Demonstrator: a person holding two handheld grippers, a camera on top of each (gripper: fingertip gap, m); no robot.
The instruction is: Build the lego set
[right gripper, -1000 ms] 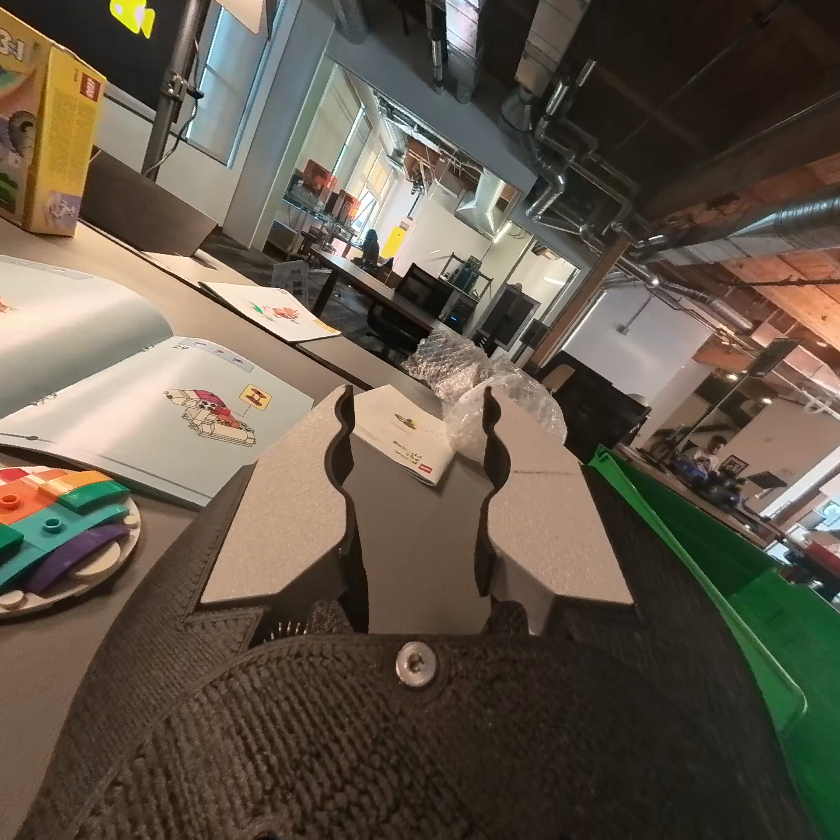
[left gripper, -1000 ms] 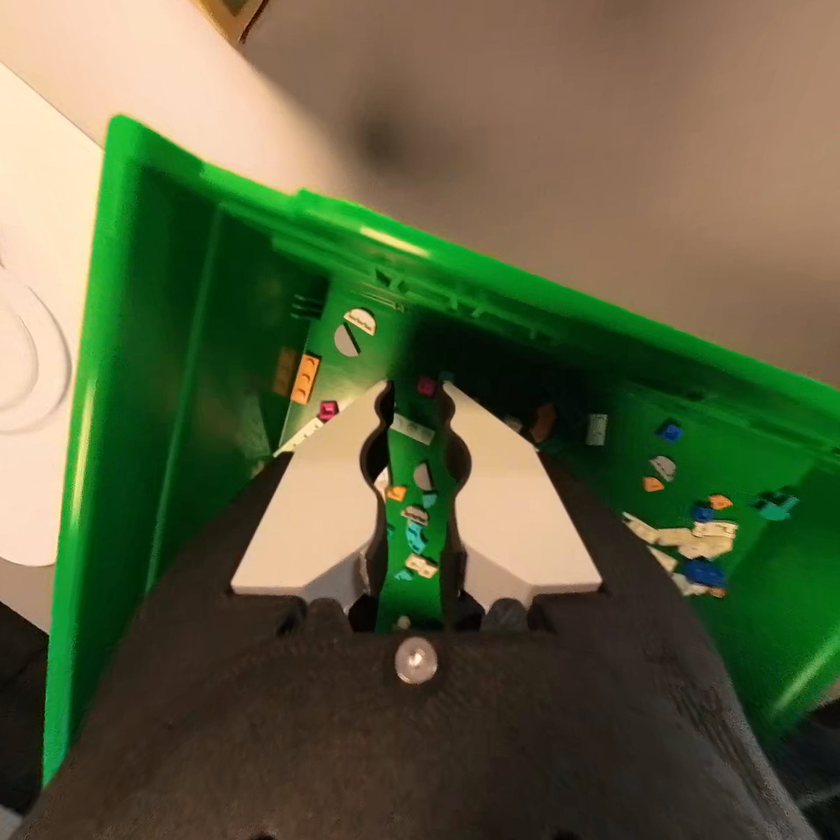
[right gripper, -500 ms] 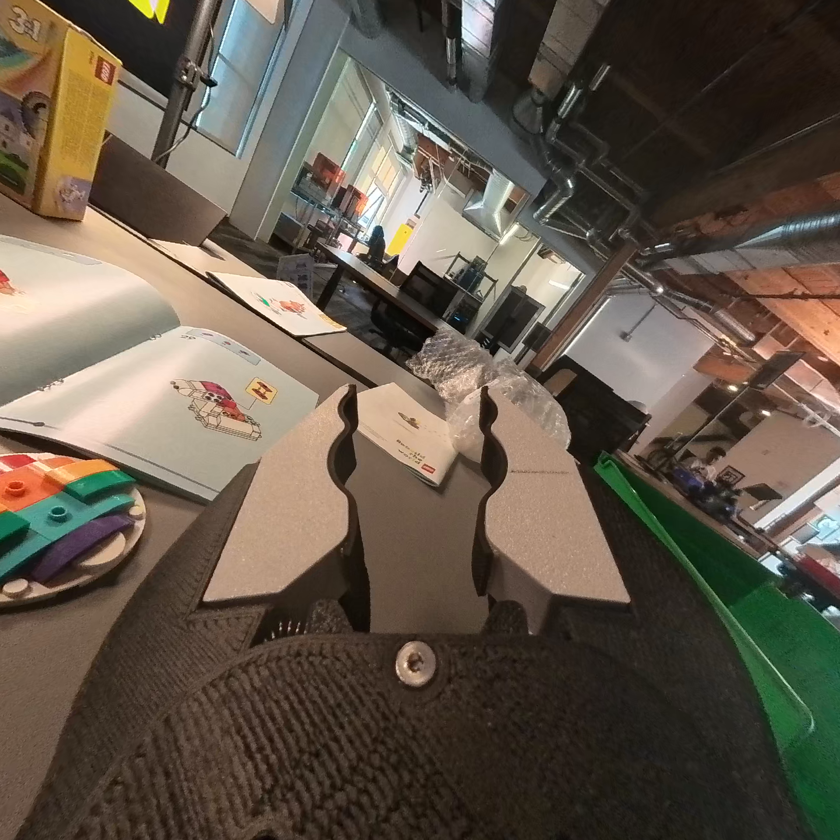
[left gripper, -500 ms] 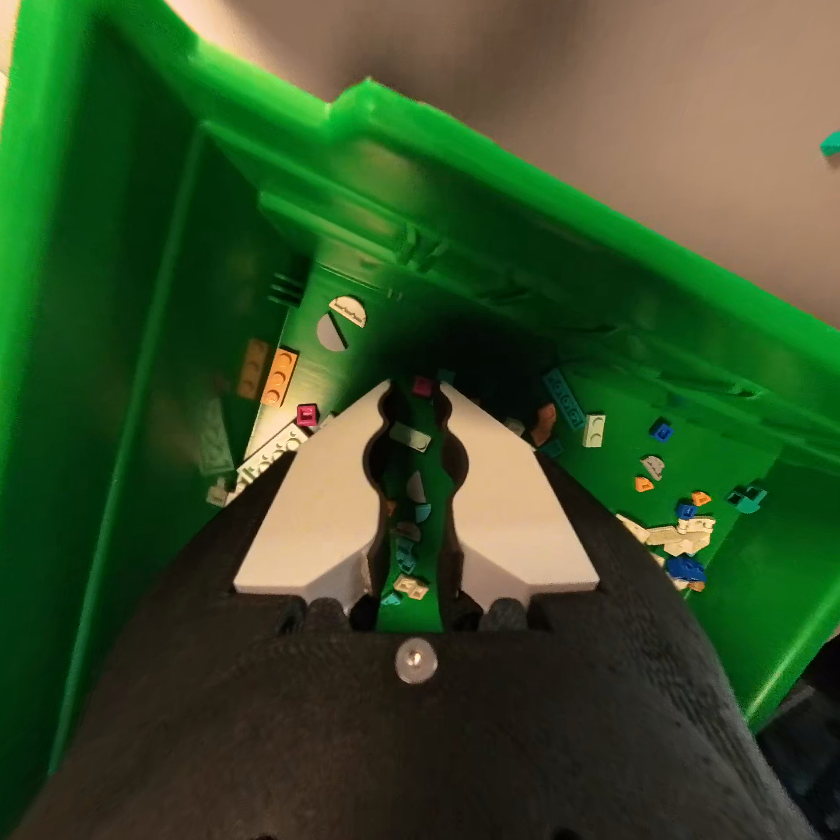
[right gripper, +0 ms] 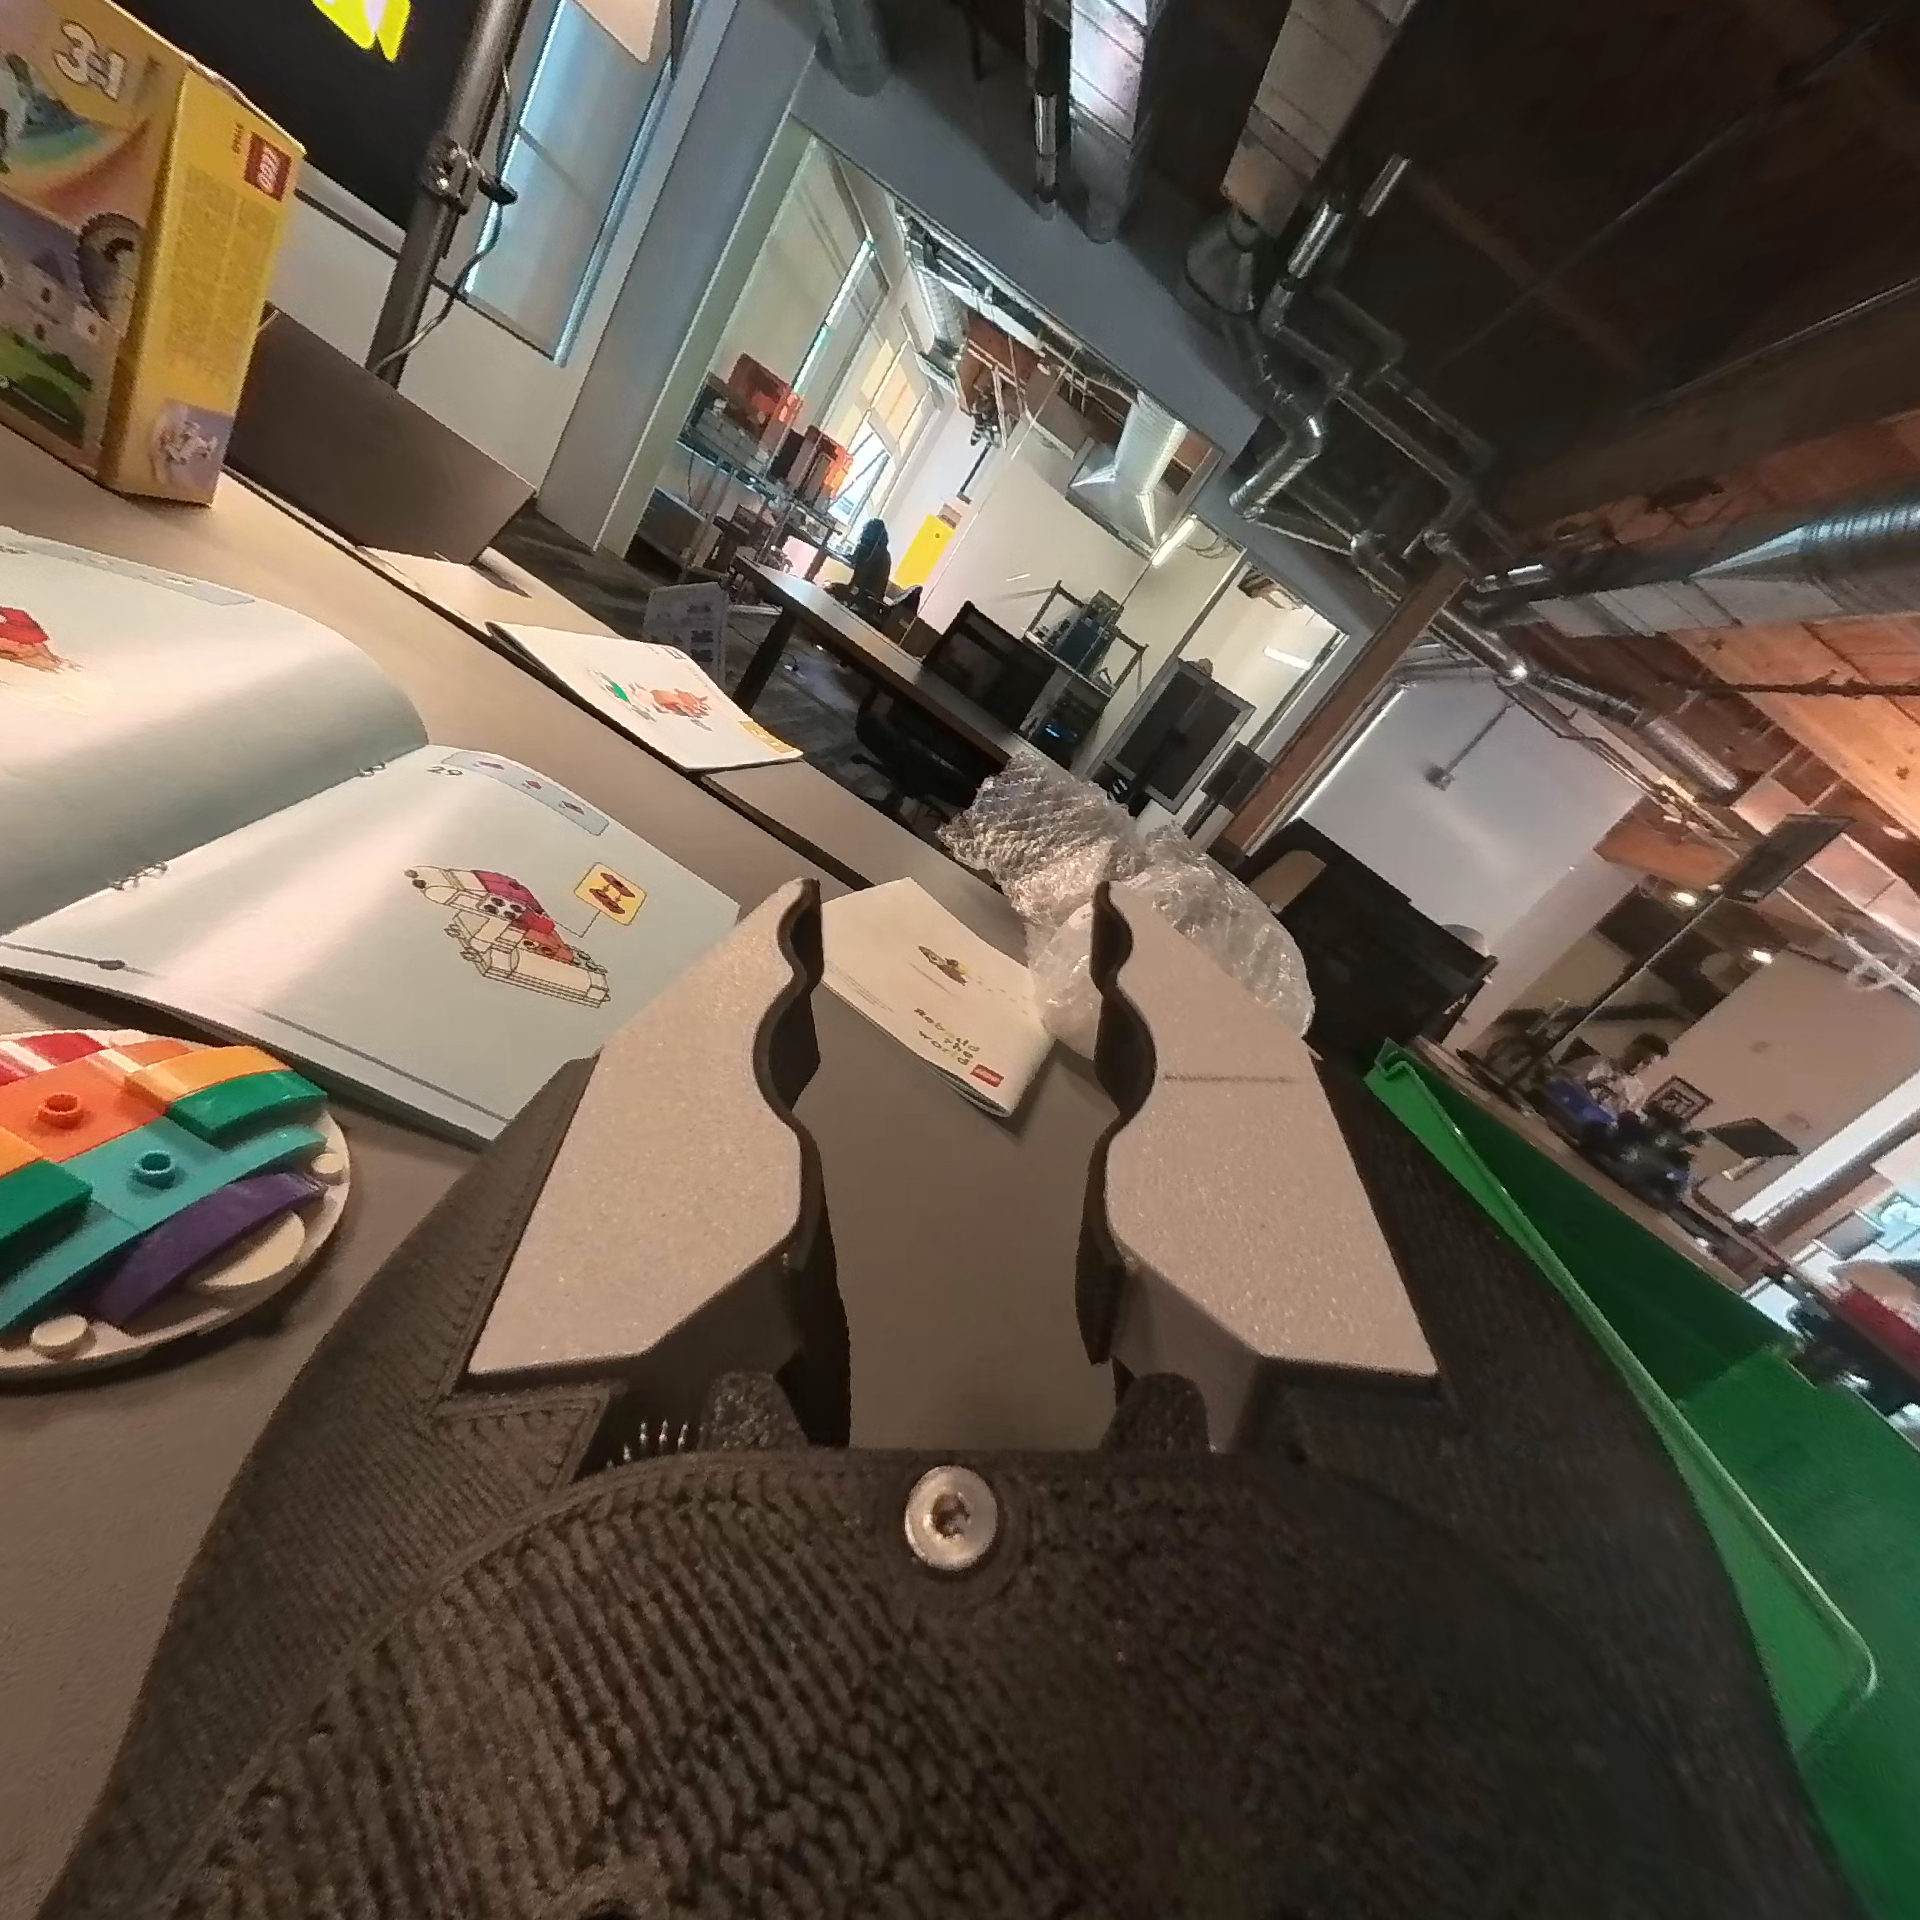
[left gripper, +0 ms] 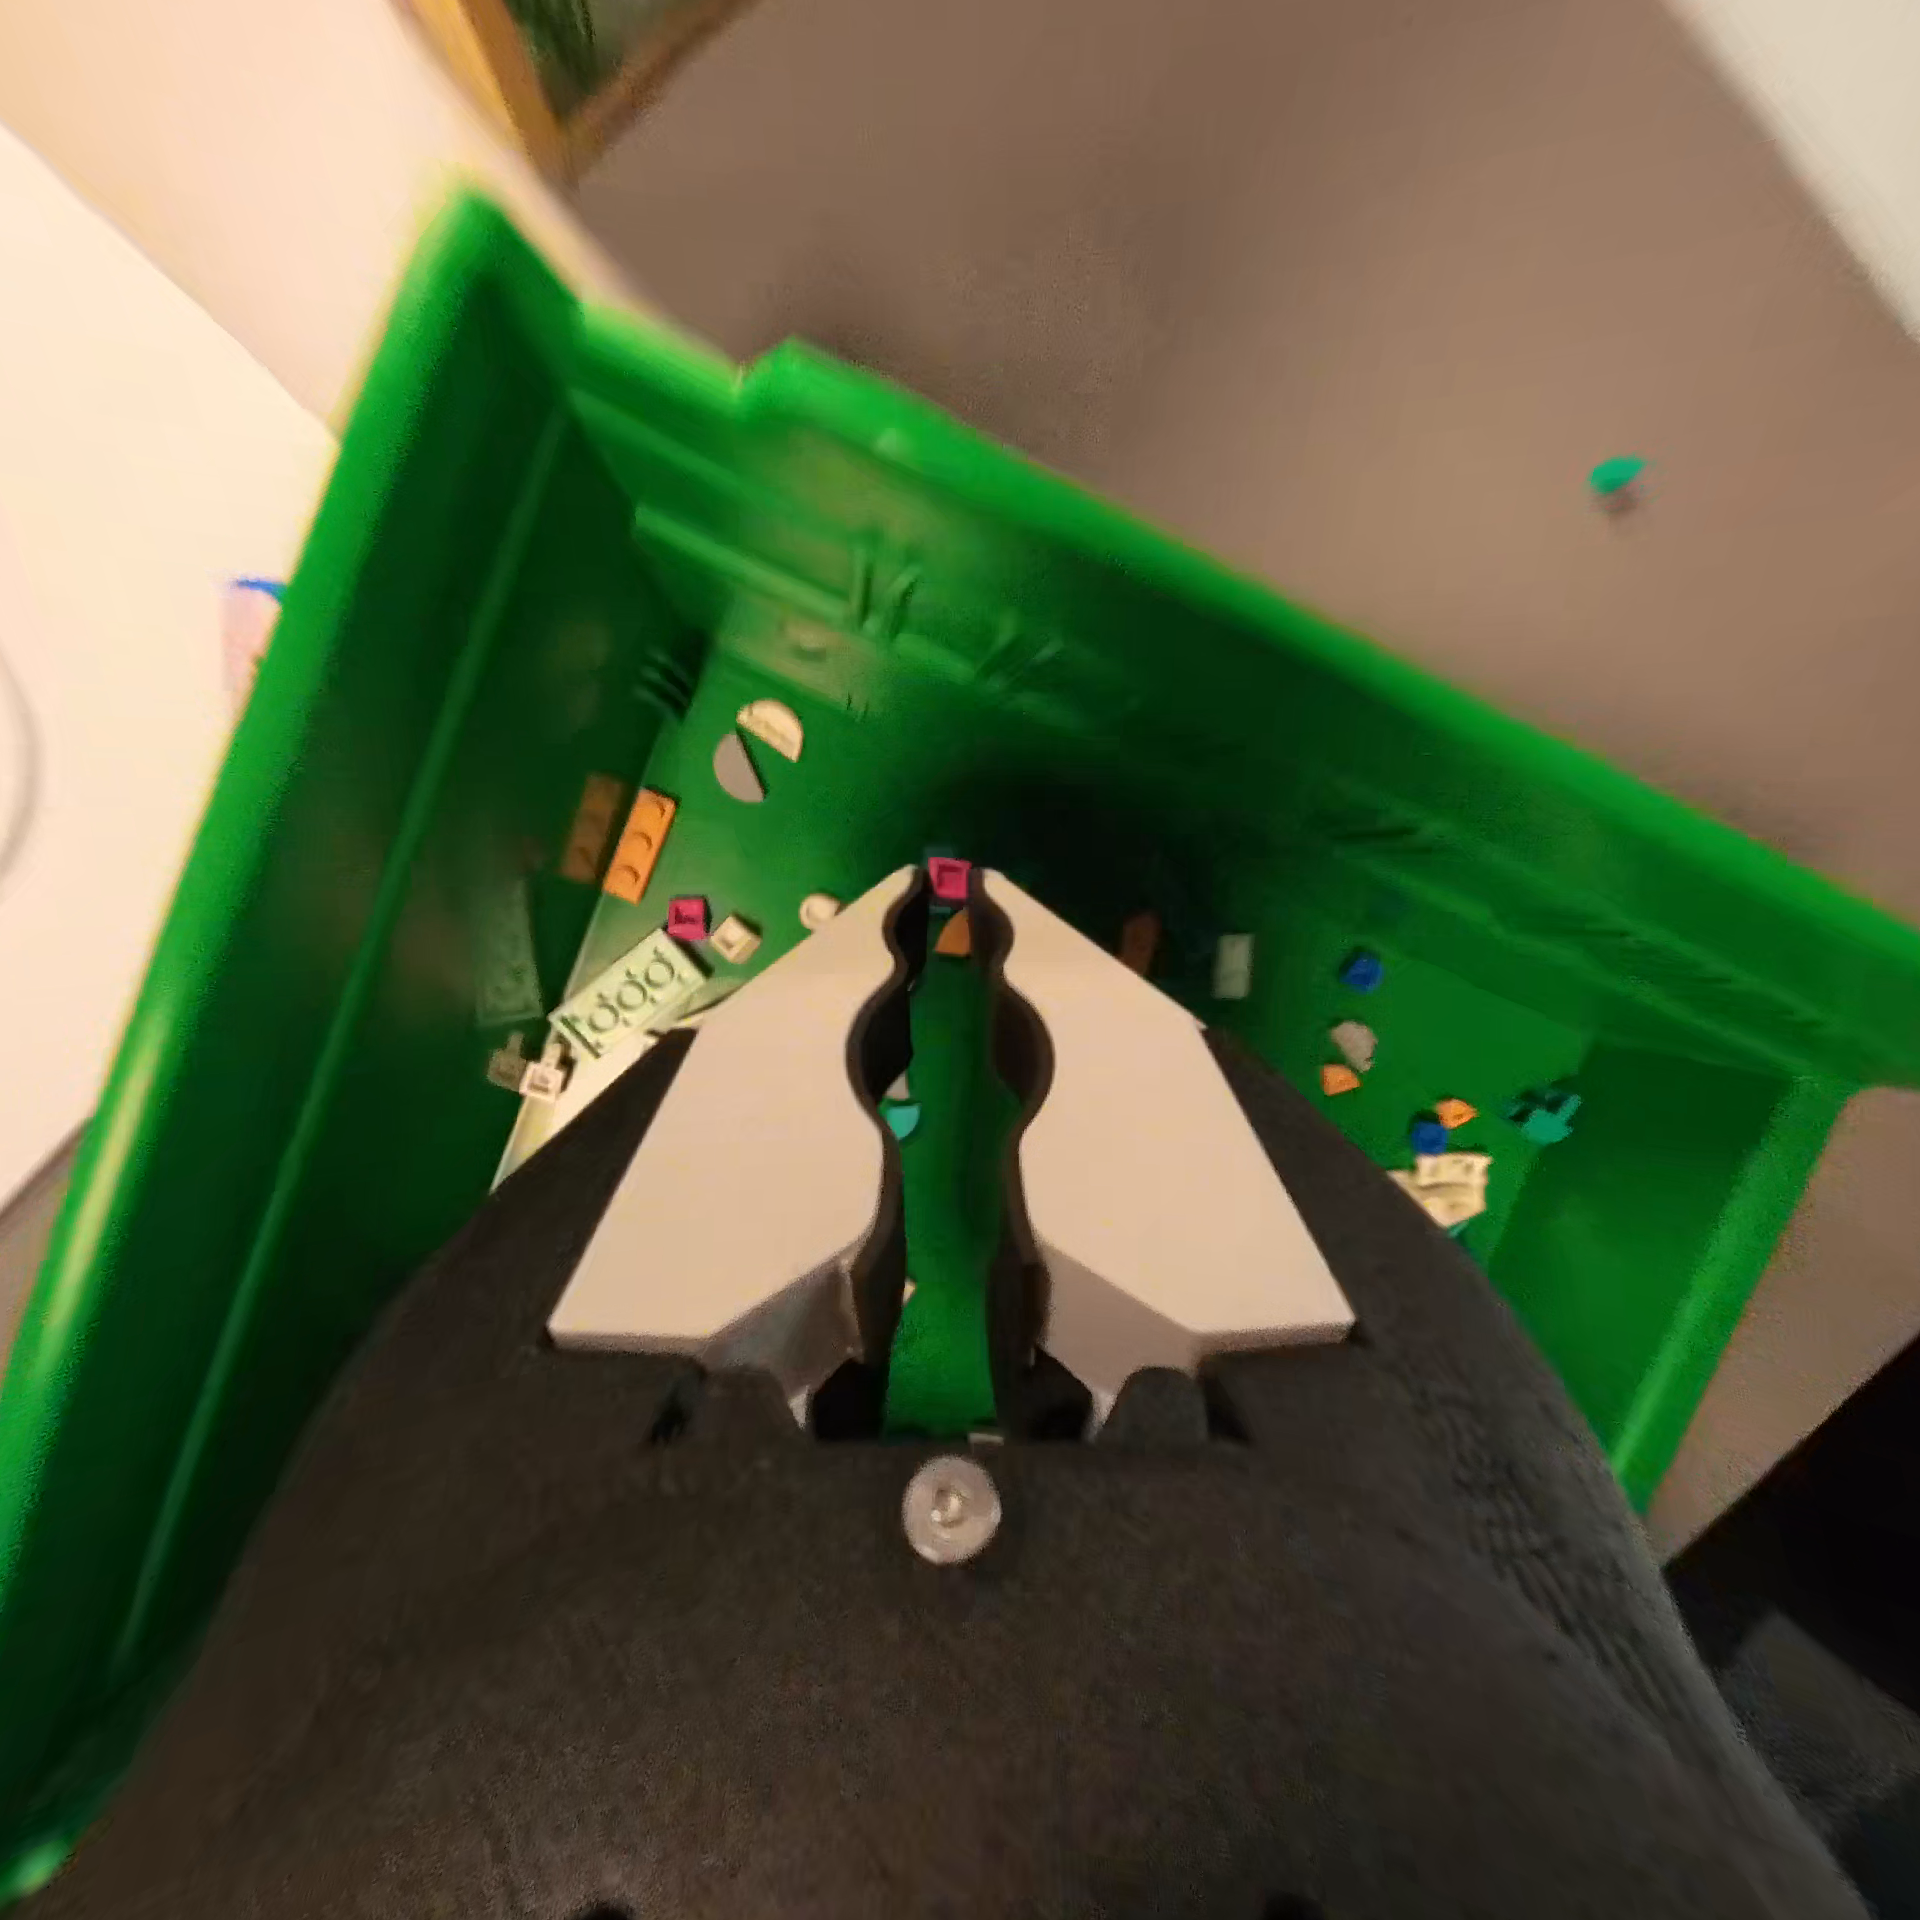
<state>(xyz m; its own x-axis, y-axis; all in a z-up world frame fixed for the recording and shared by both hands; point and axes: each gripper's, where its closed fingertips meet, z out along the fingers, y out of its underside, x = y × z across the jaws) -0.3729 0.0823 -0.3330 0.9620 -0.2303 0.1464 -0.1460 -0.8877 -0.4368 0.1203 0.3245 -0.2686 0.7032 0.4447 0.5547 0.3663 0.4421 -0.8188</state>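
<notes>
While I angle my left gripper (left gripper: 948,881) down into the green bin (left gripper: 436,727), tips pinching a small magenta brick (left gripper: 948,879) above the loose pieces, my right gripper (right gripper: 954,914) lies low over the table (right gripper: 940,1195), fingers spread, empty, round rainbow build (right gripper: 135,1174) at its left.

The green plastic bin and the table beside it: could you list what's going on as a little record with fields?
Bin: green plastic bin holding scattered small bricks
Left tool: left tool shut on a small magenta square brick at its tips, above the bin floor
Right tool: right tool open, empty, low over the grey table
Build: round grey plate with rainbow arches, beside the open instruction booklet
</notes>
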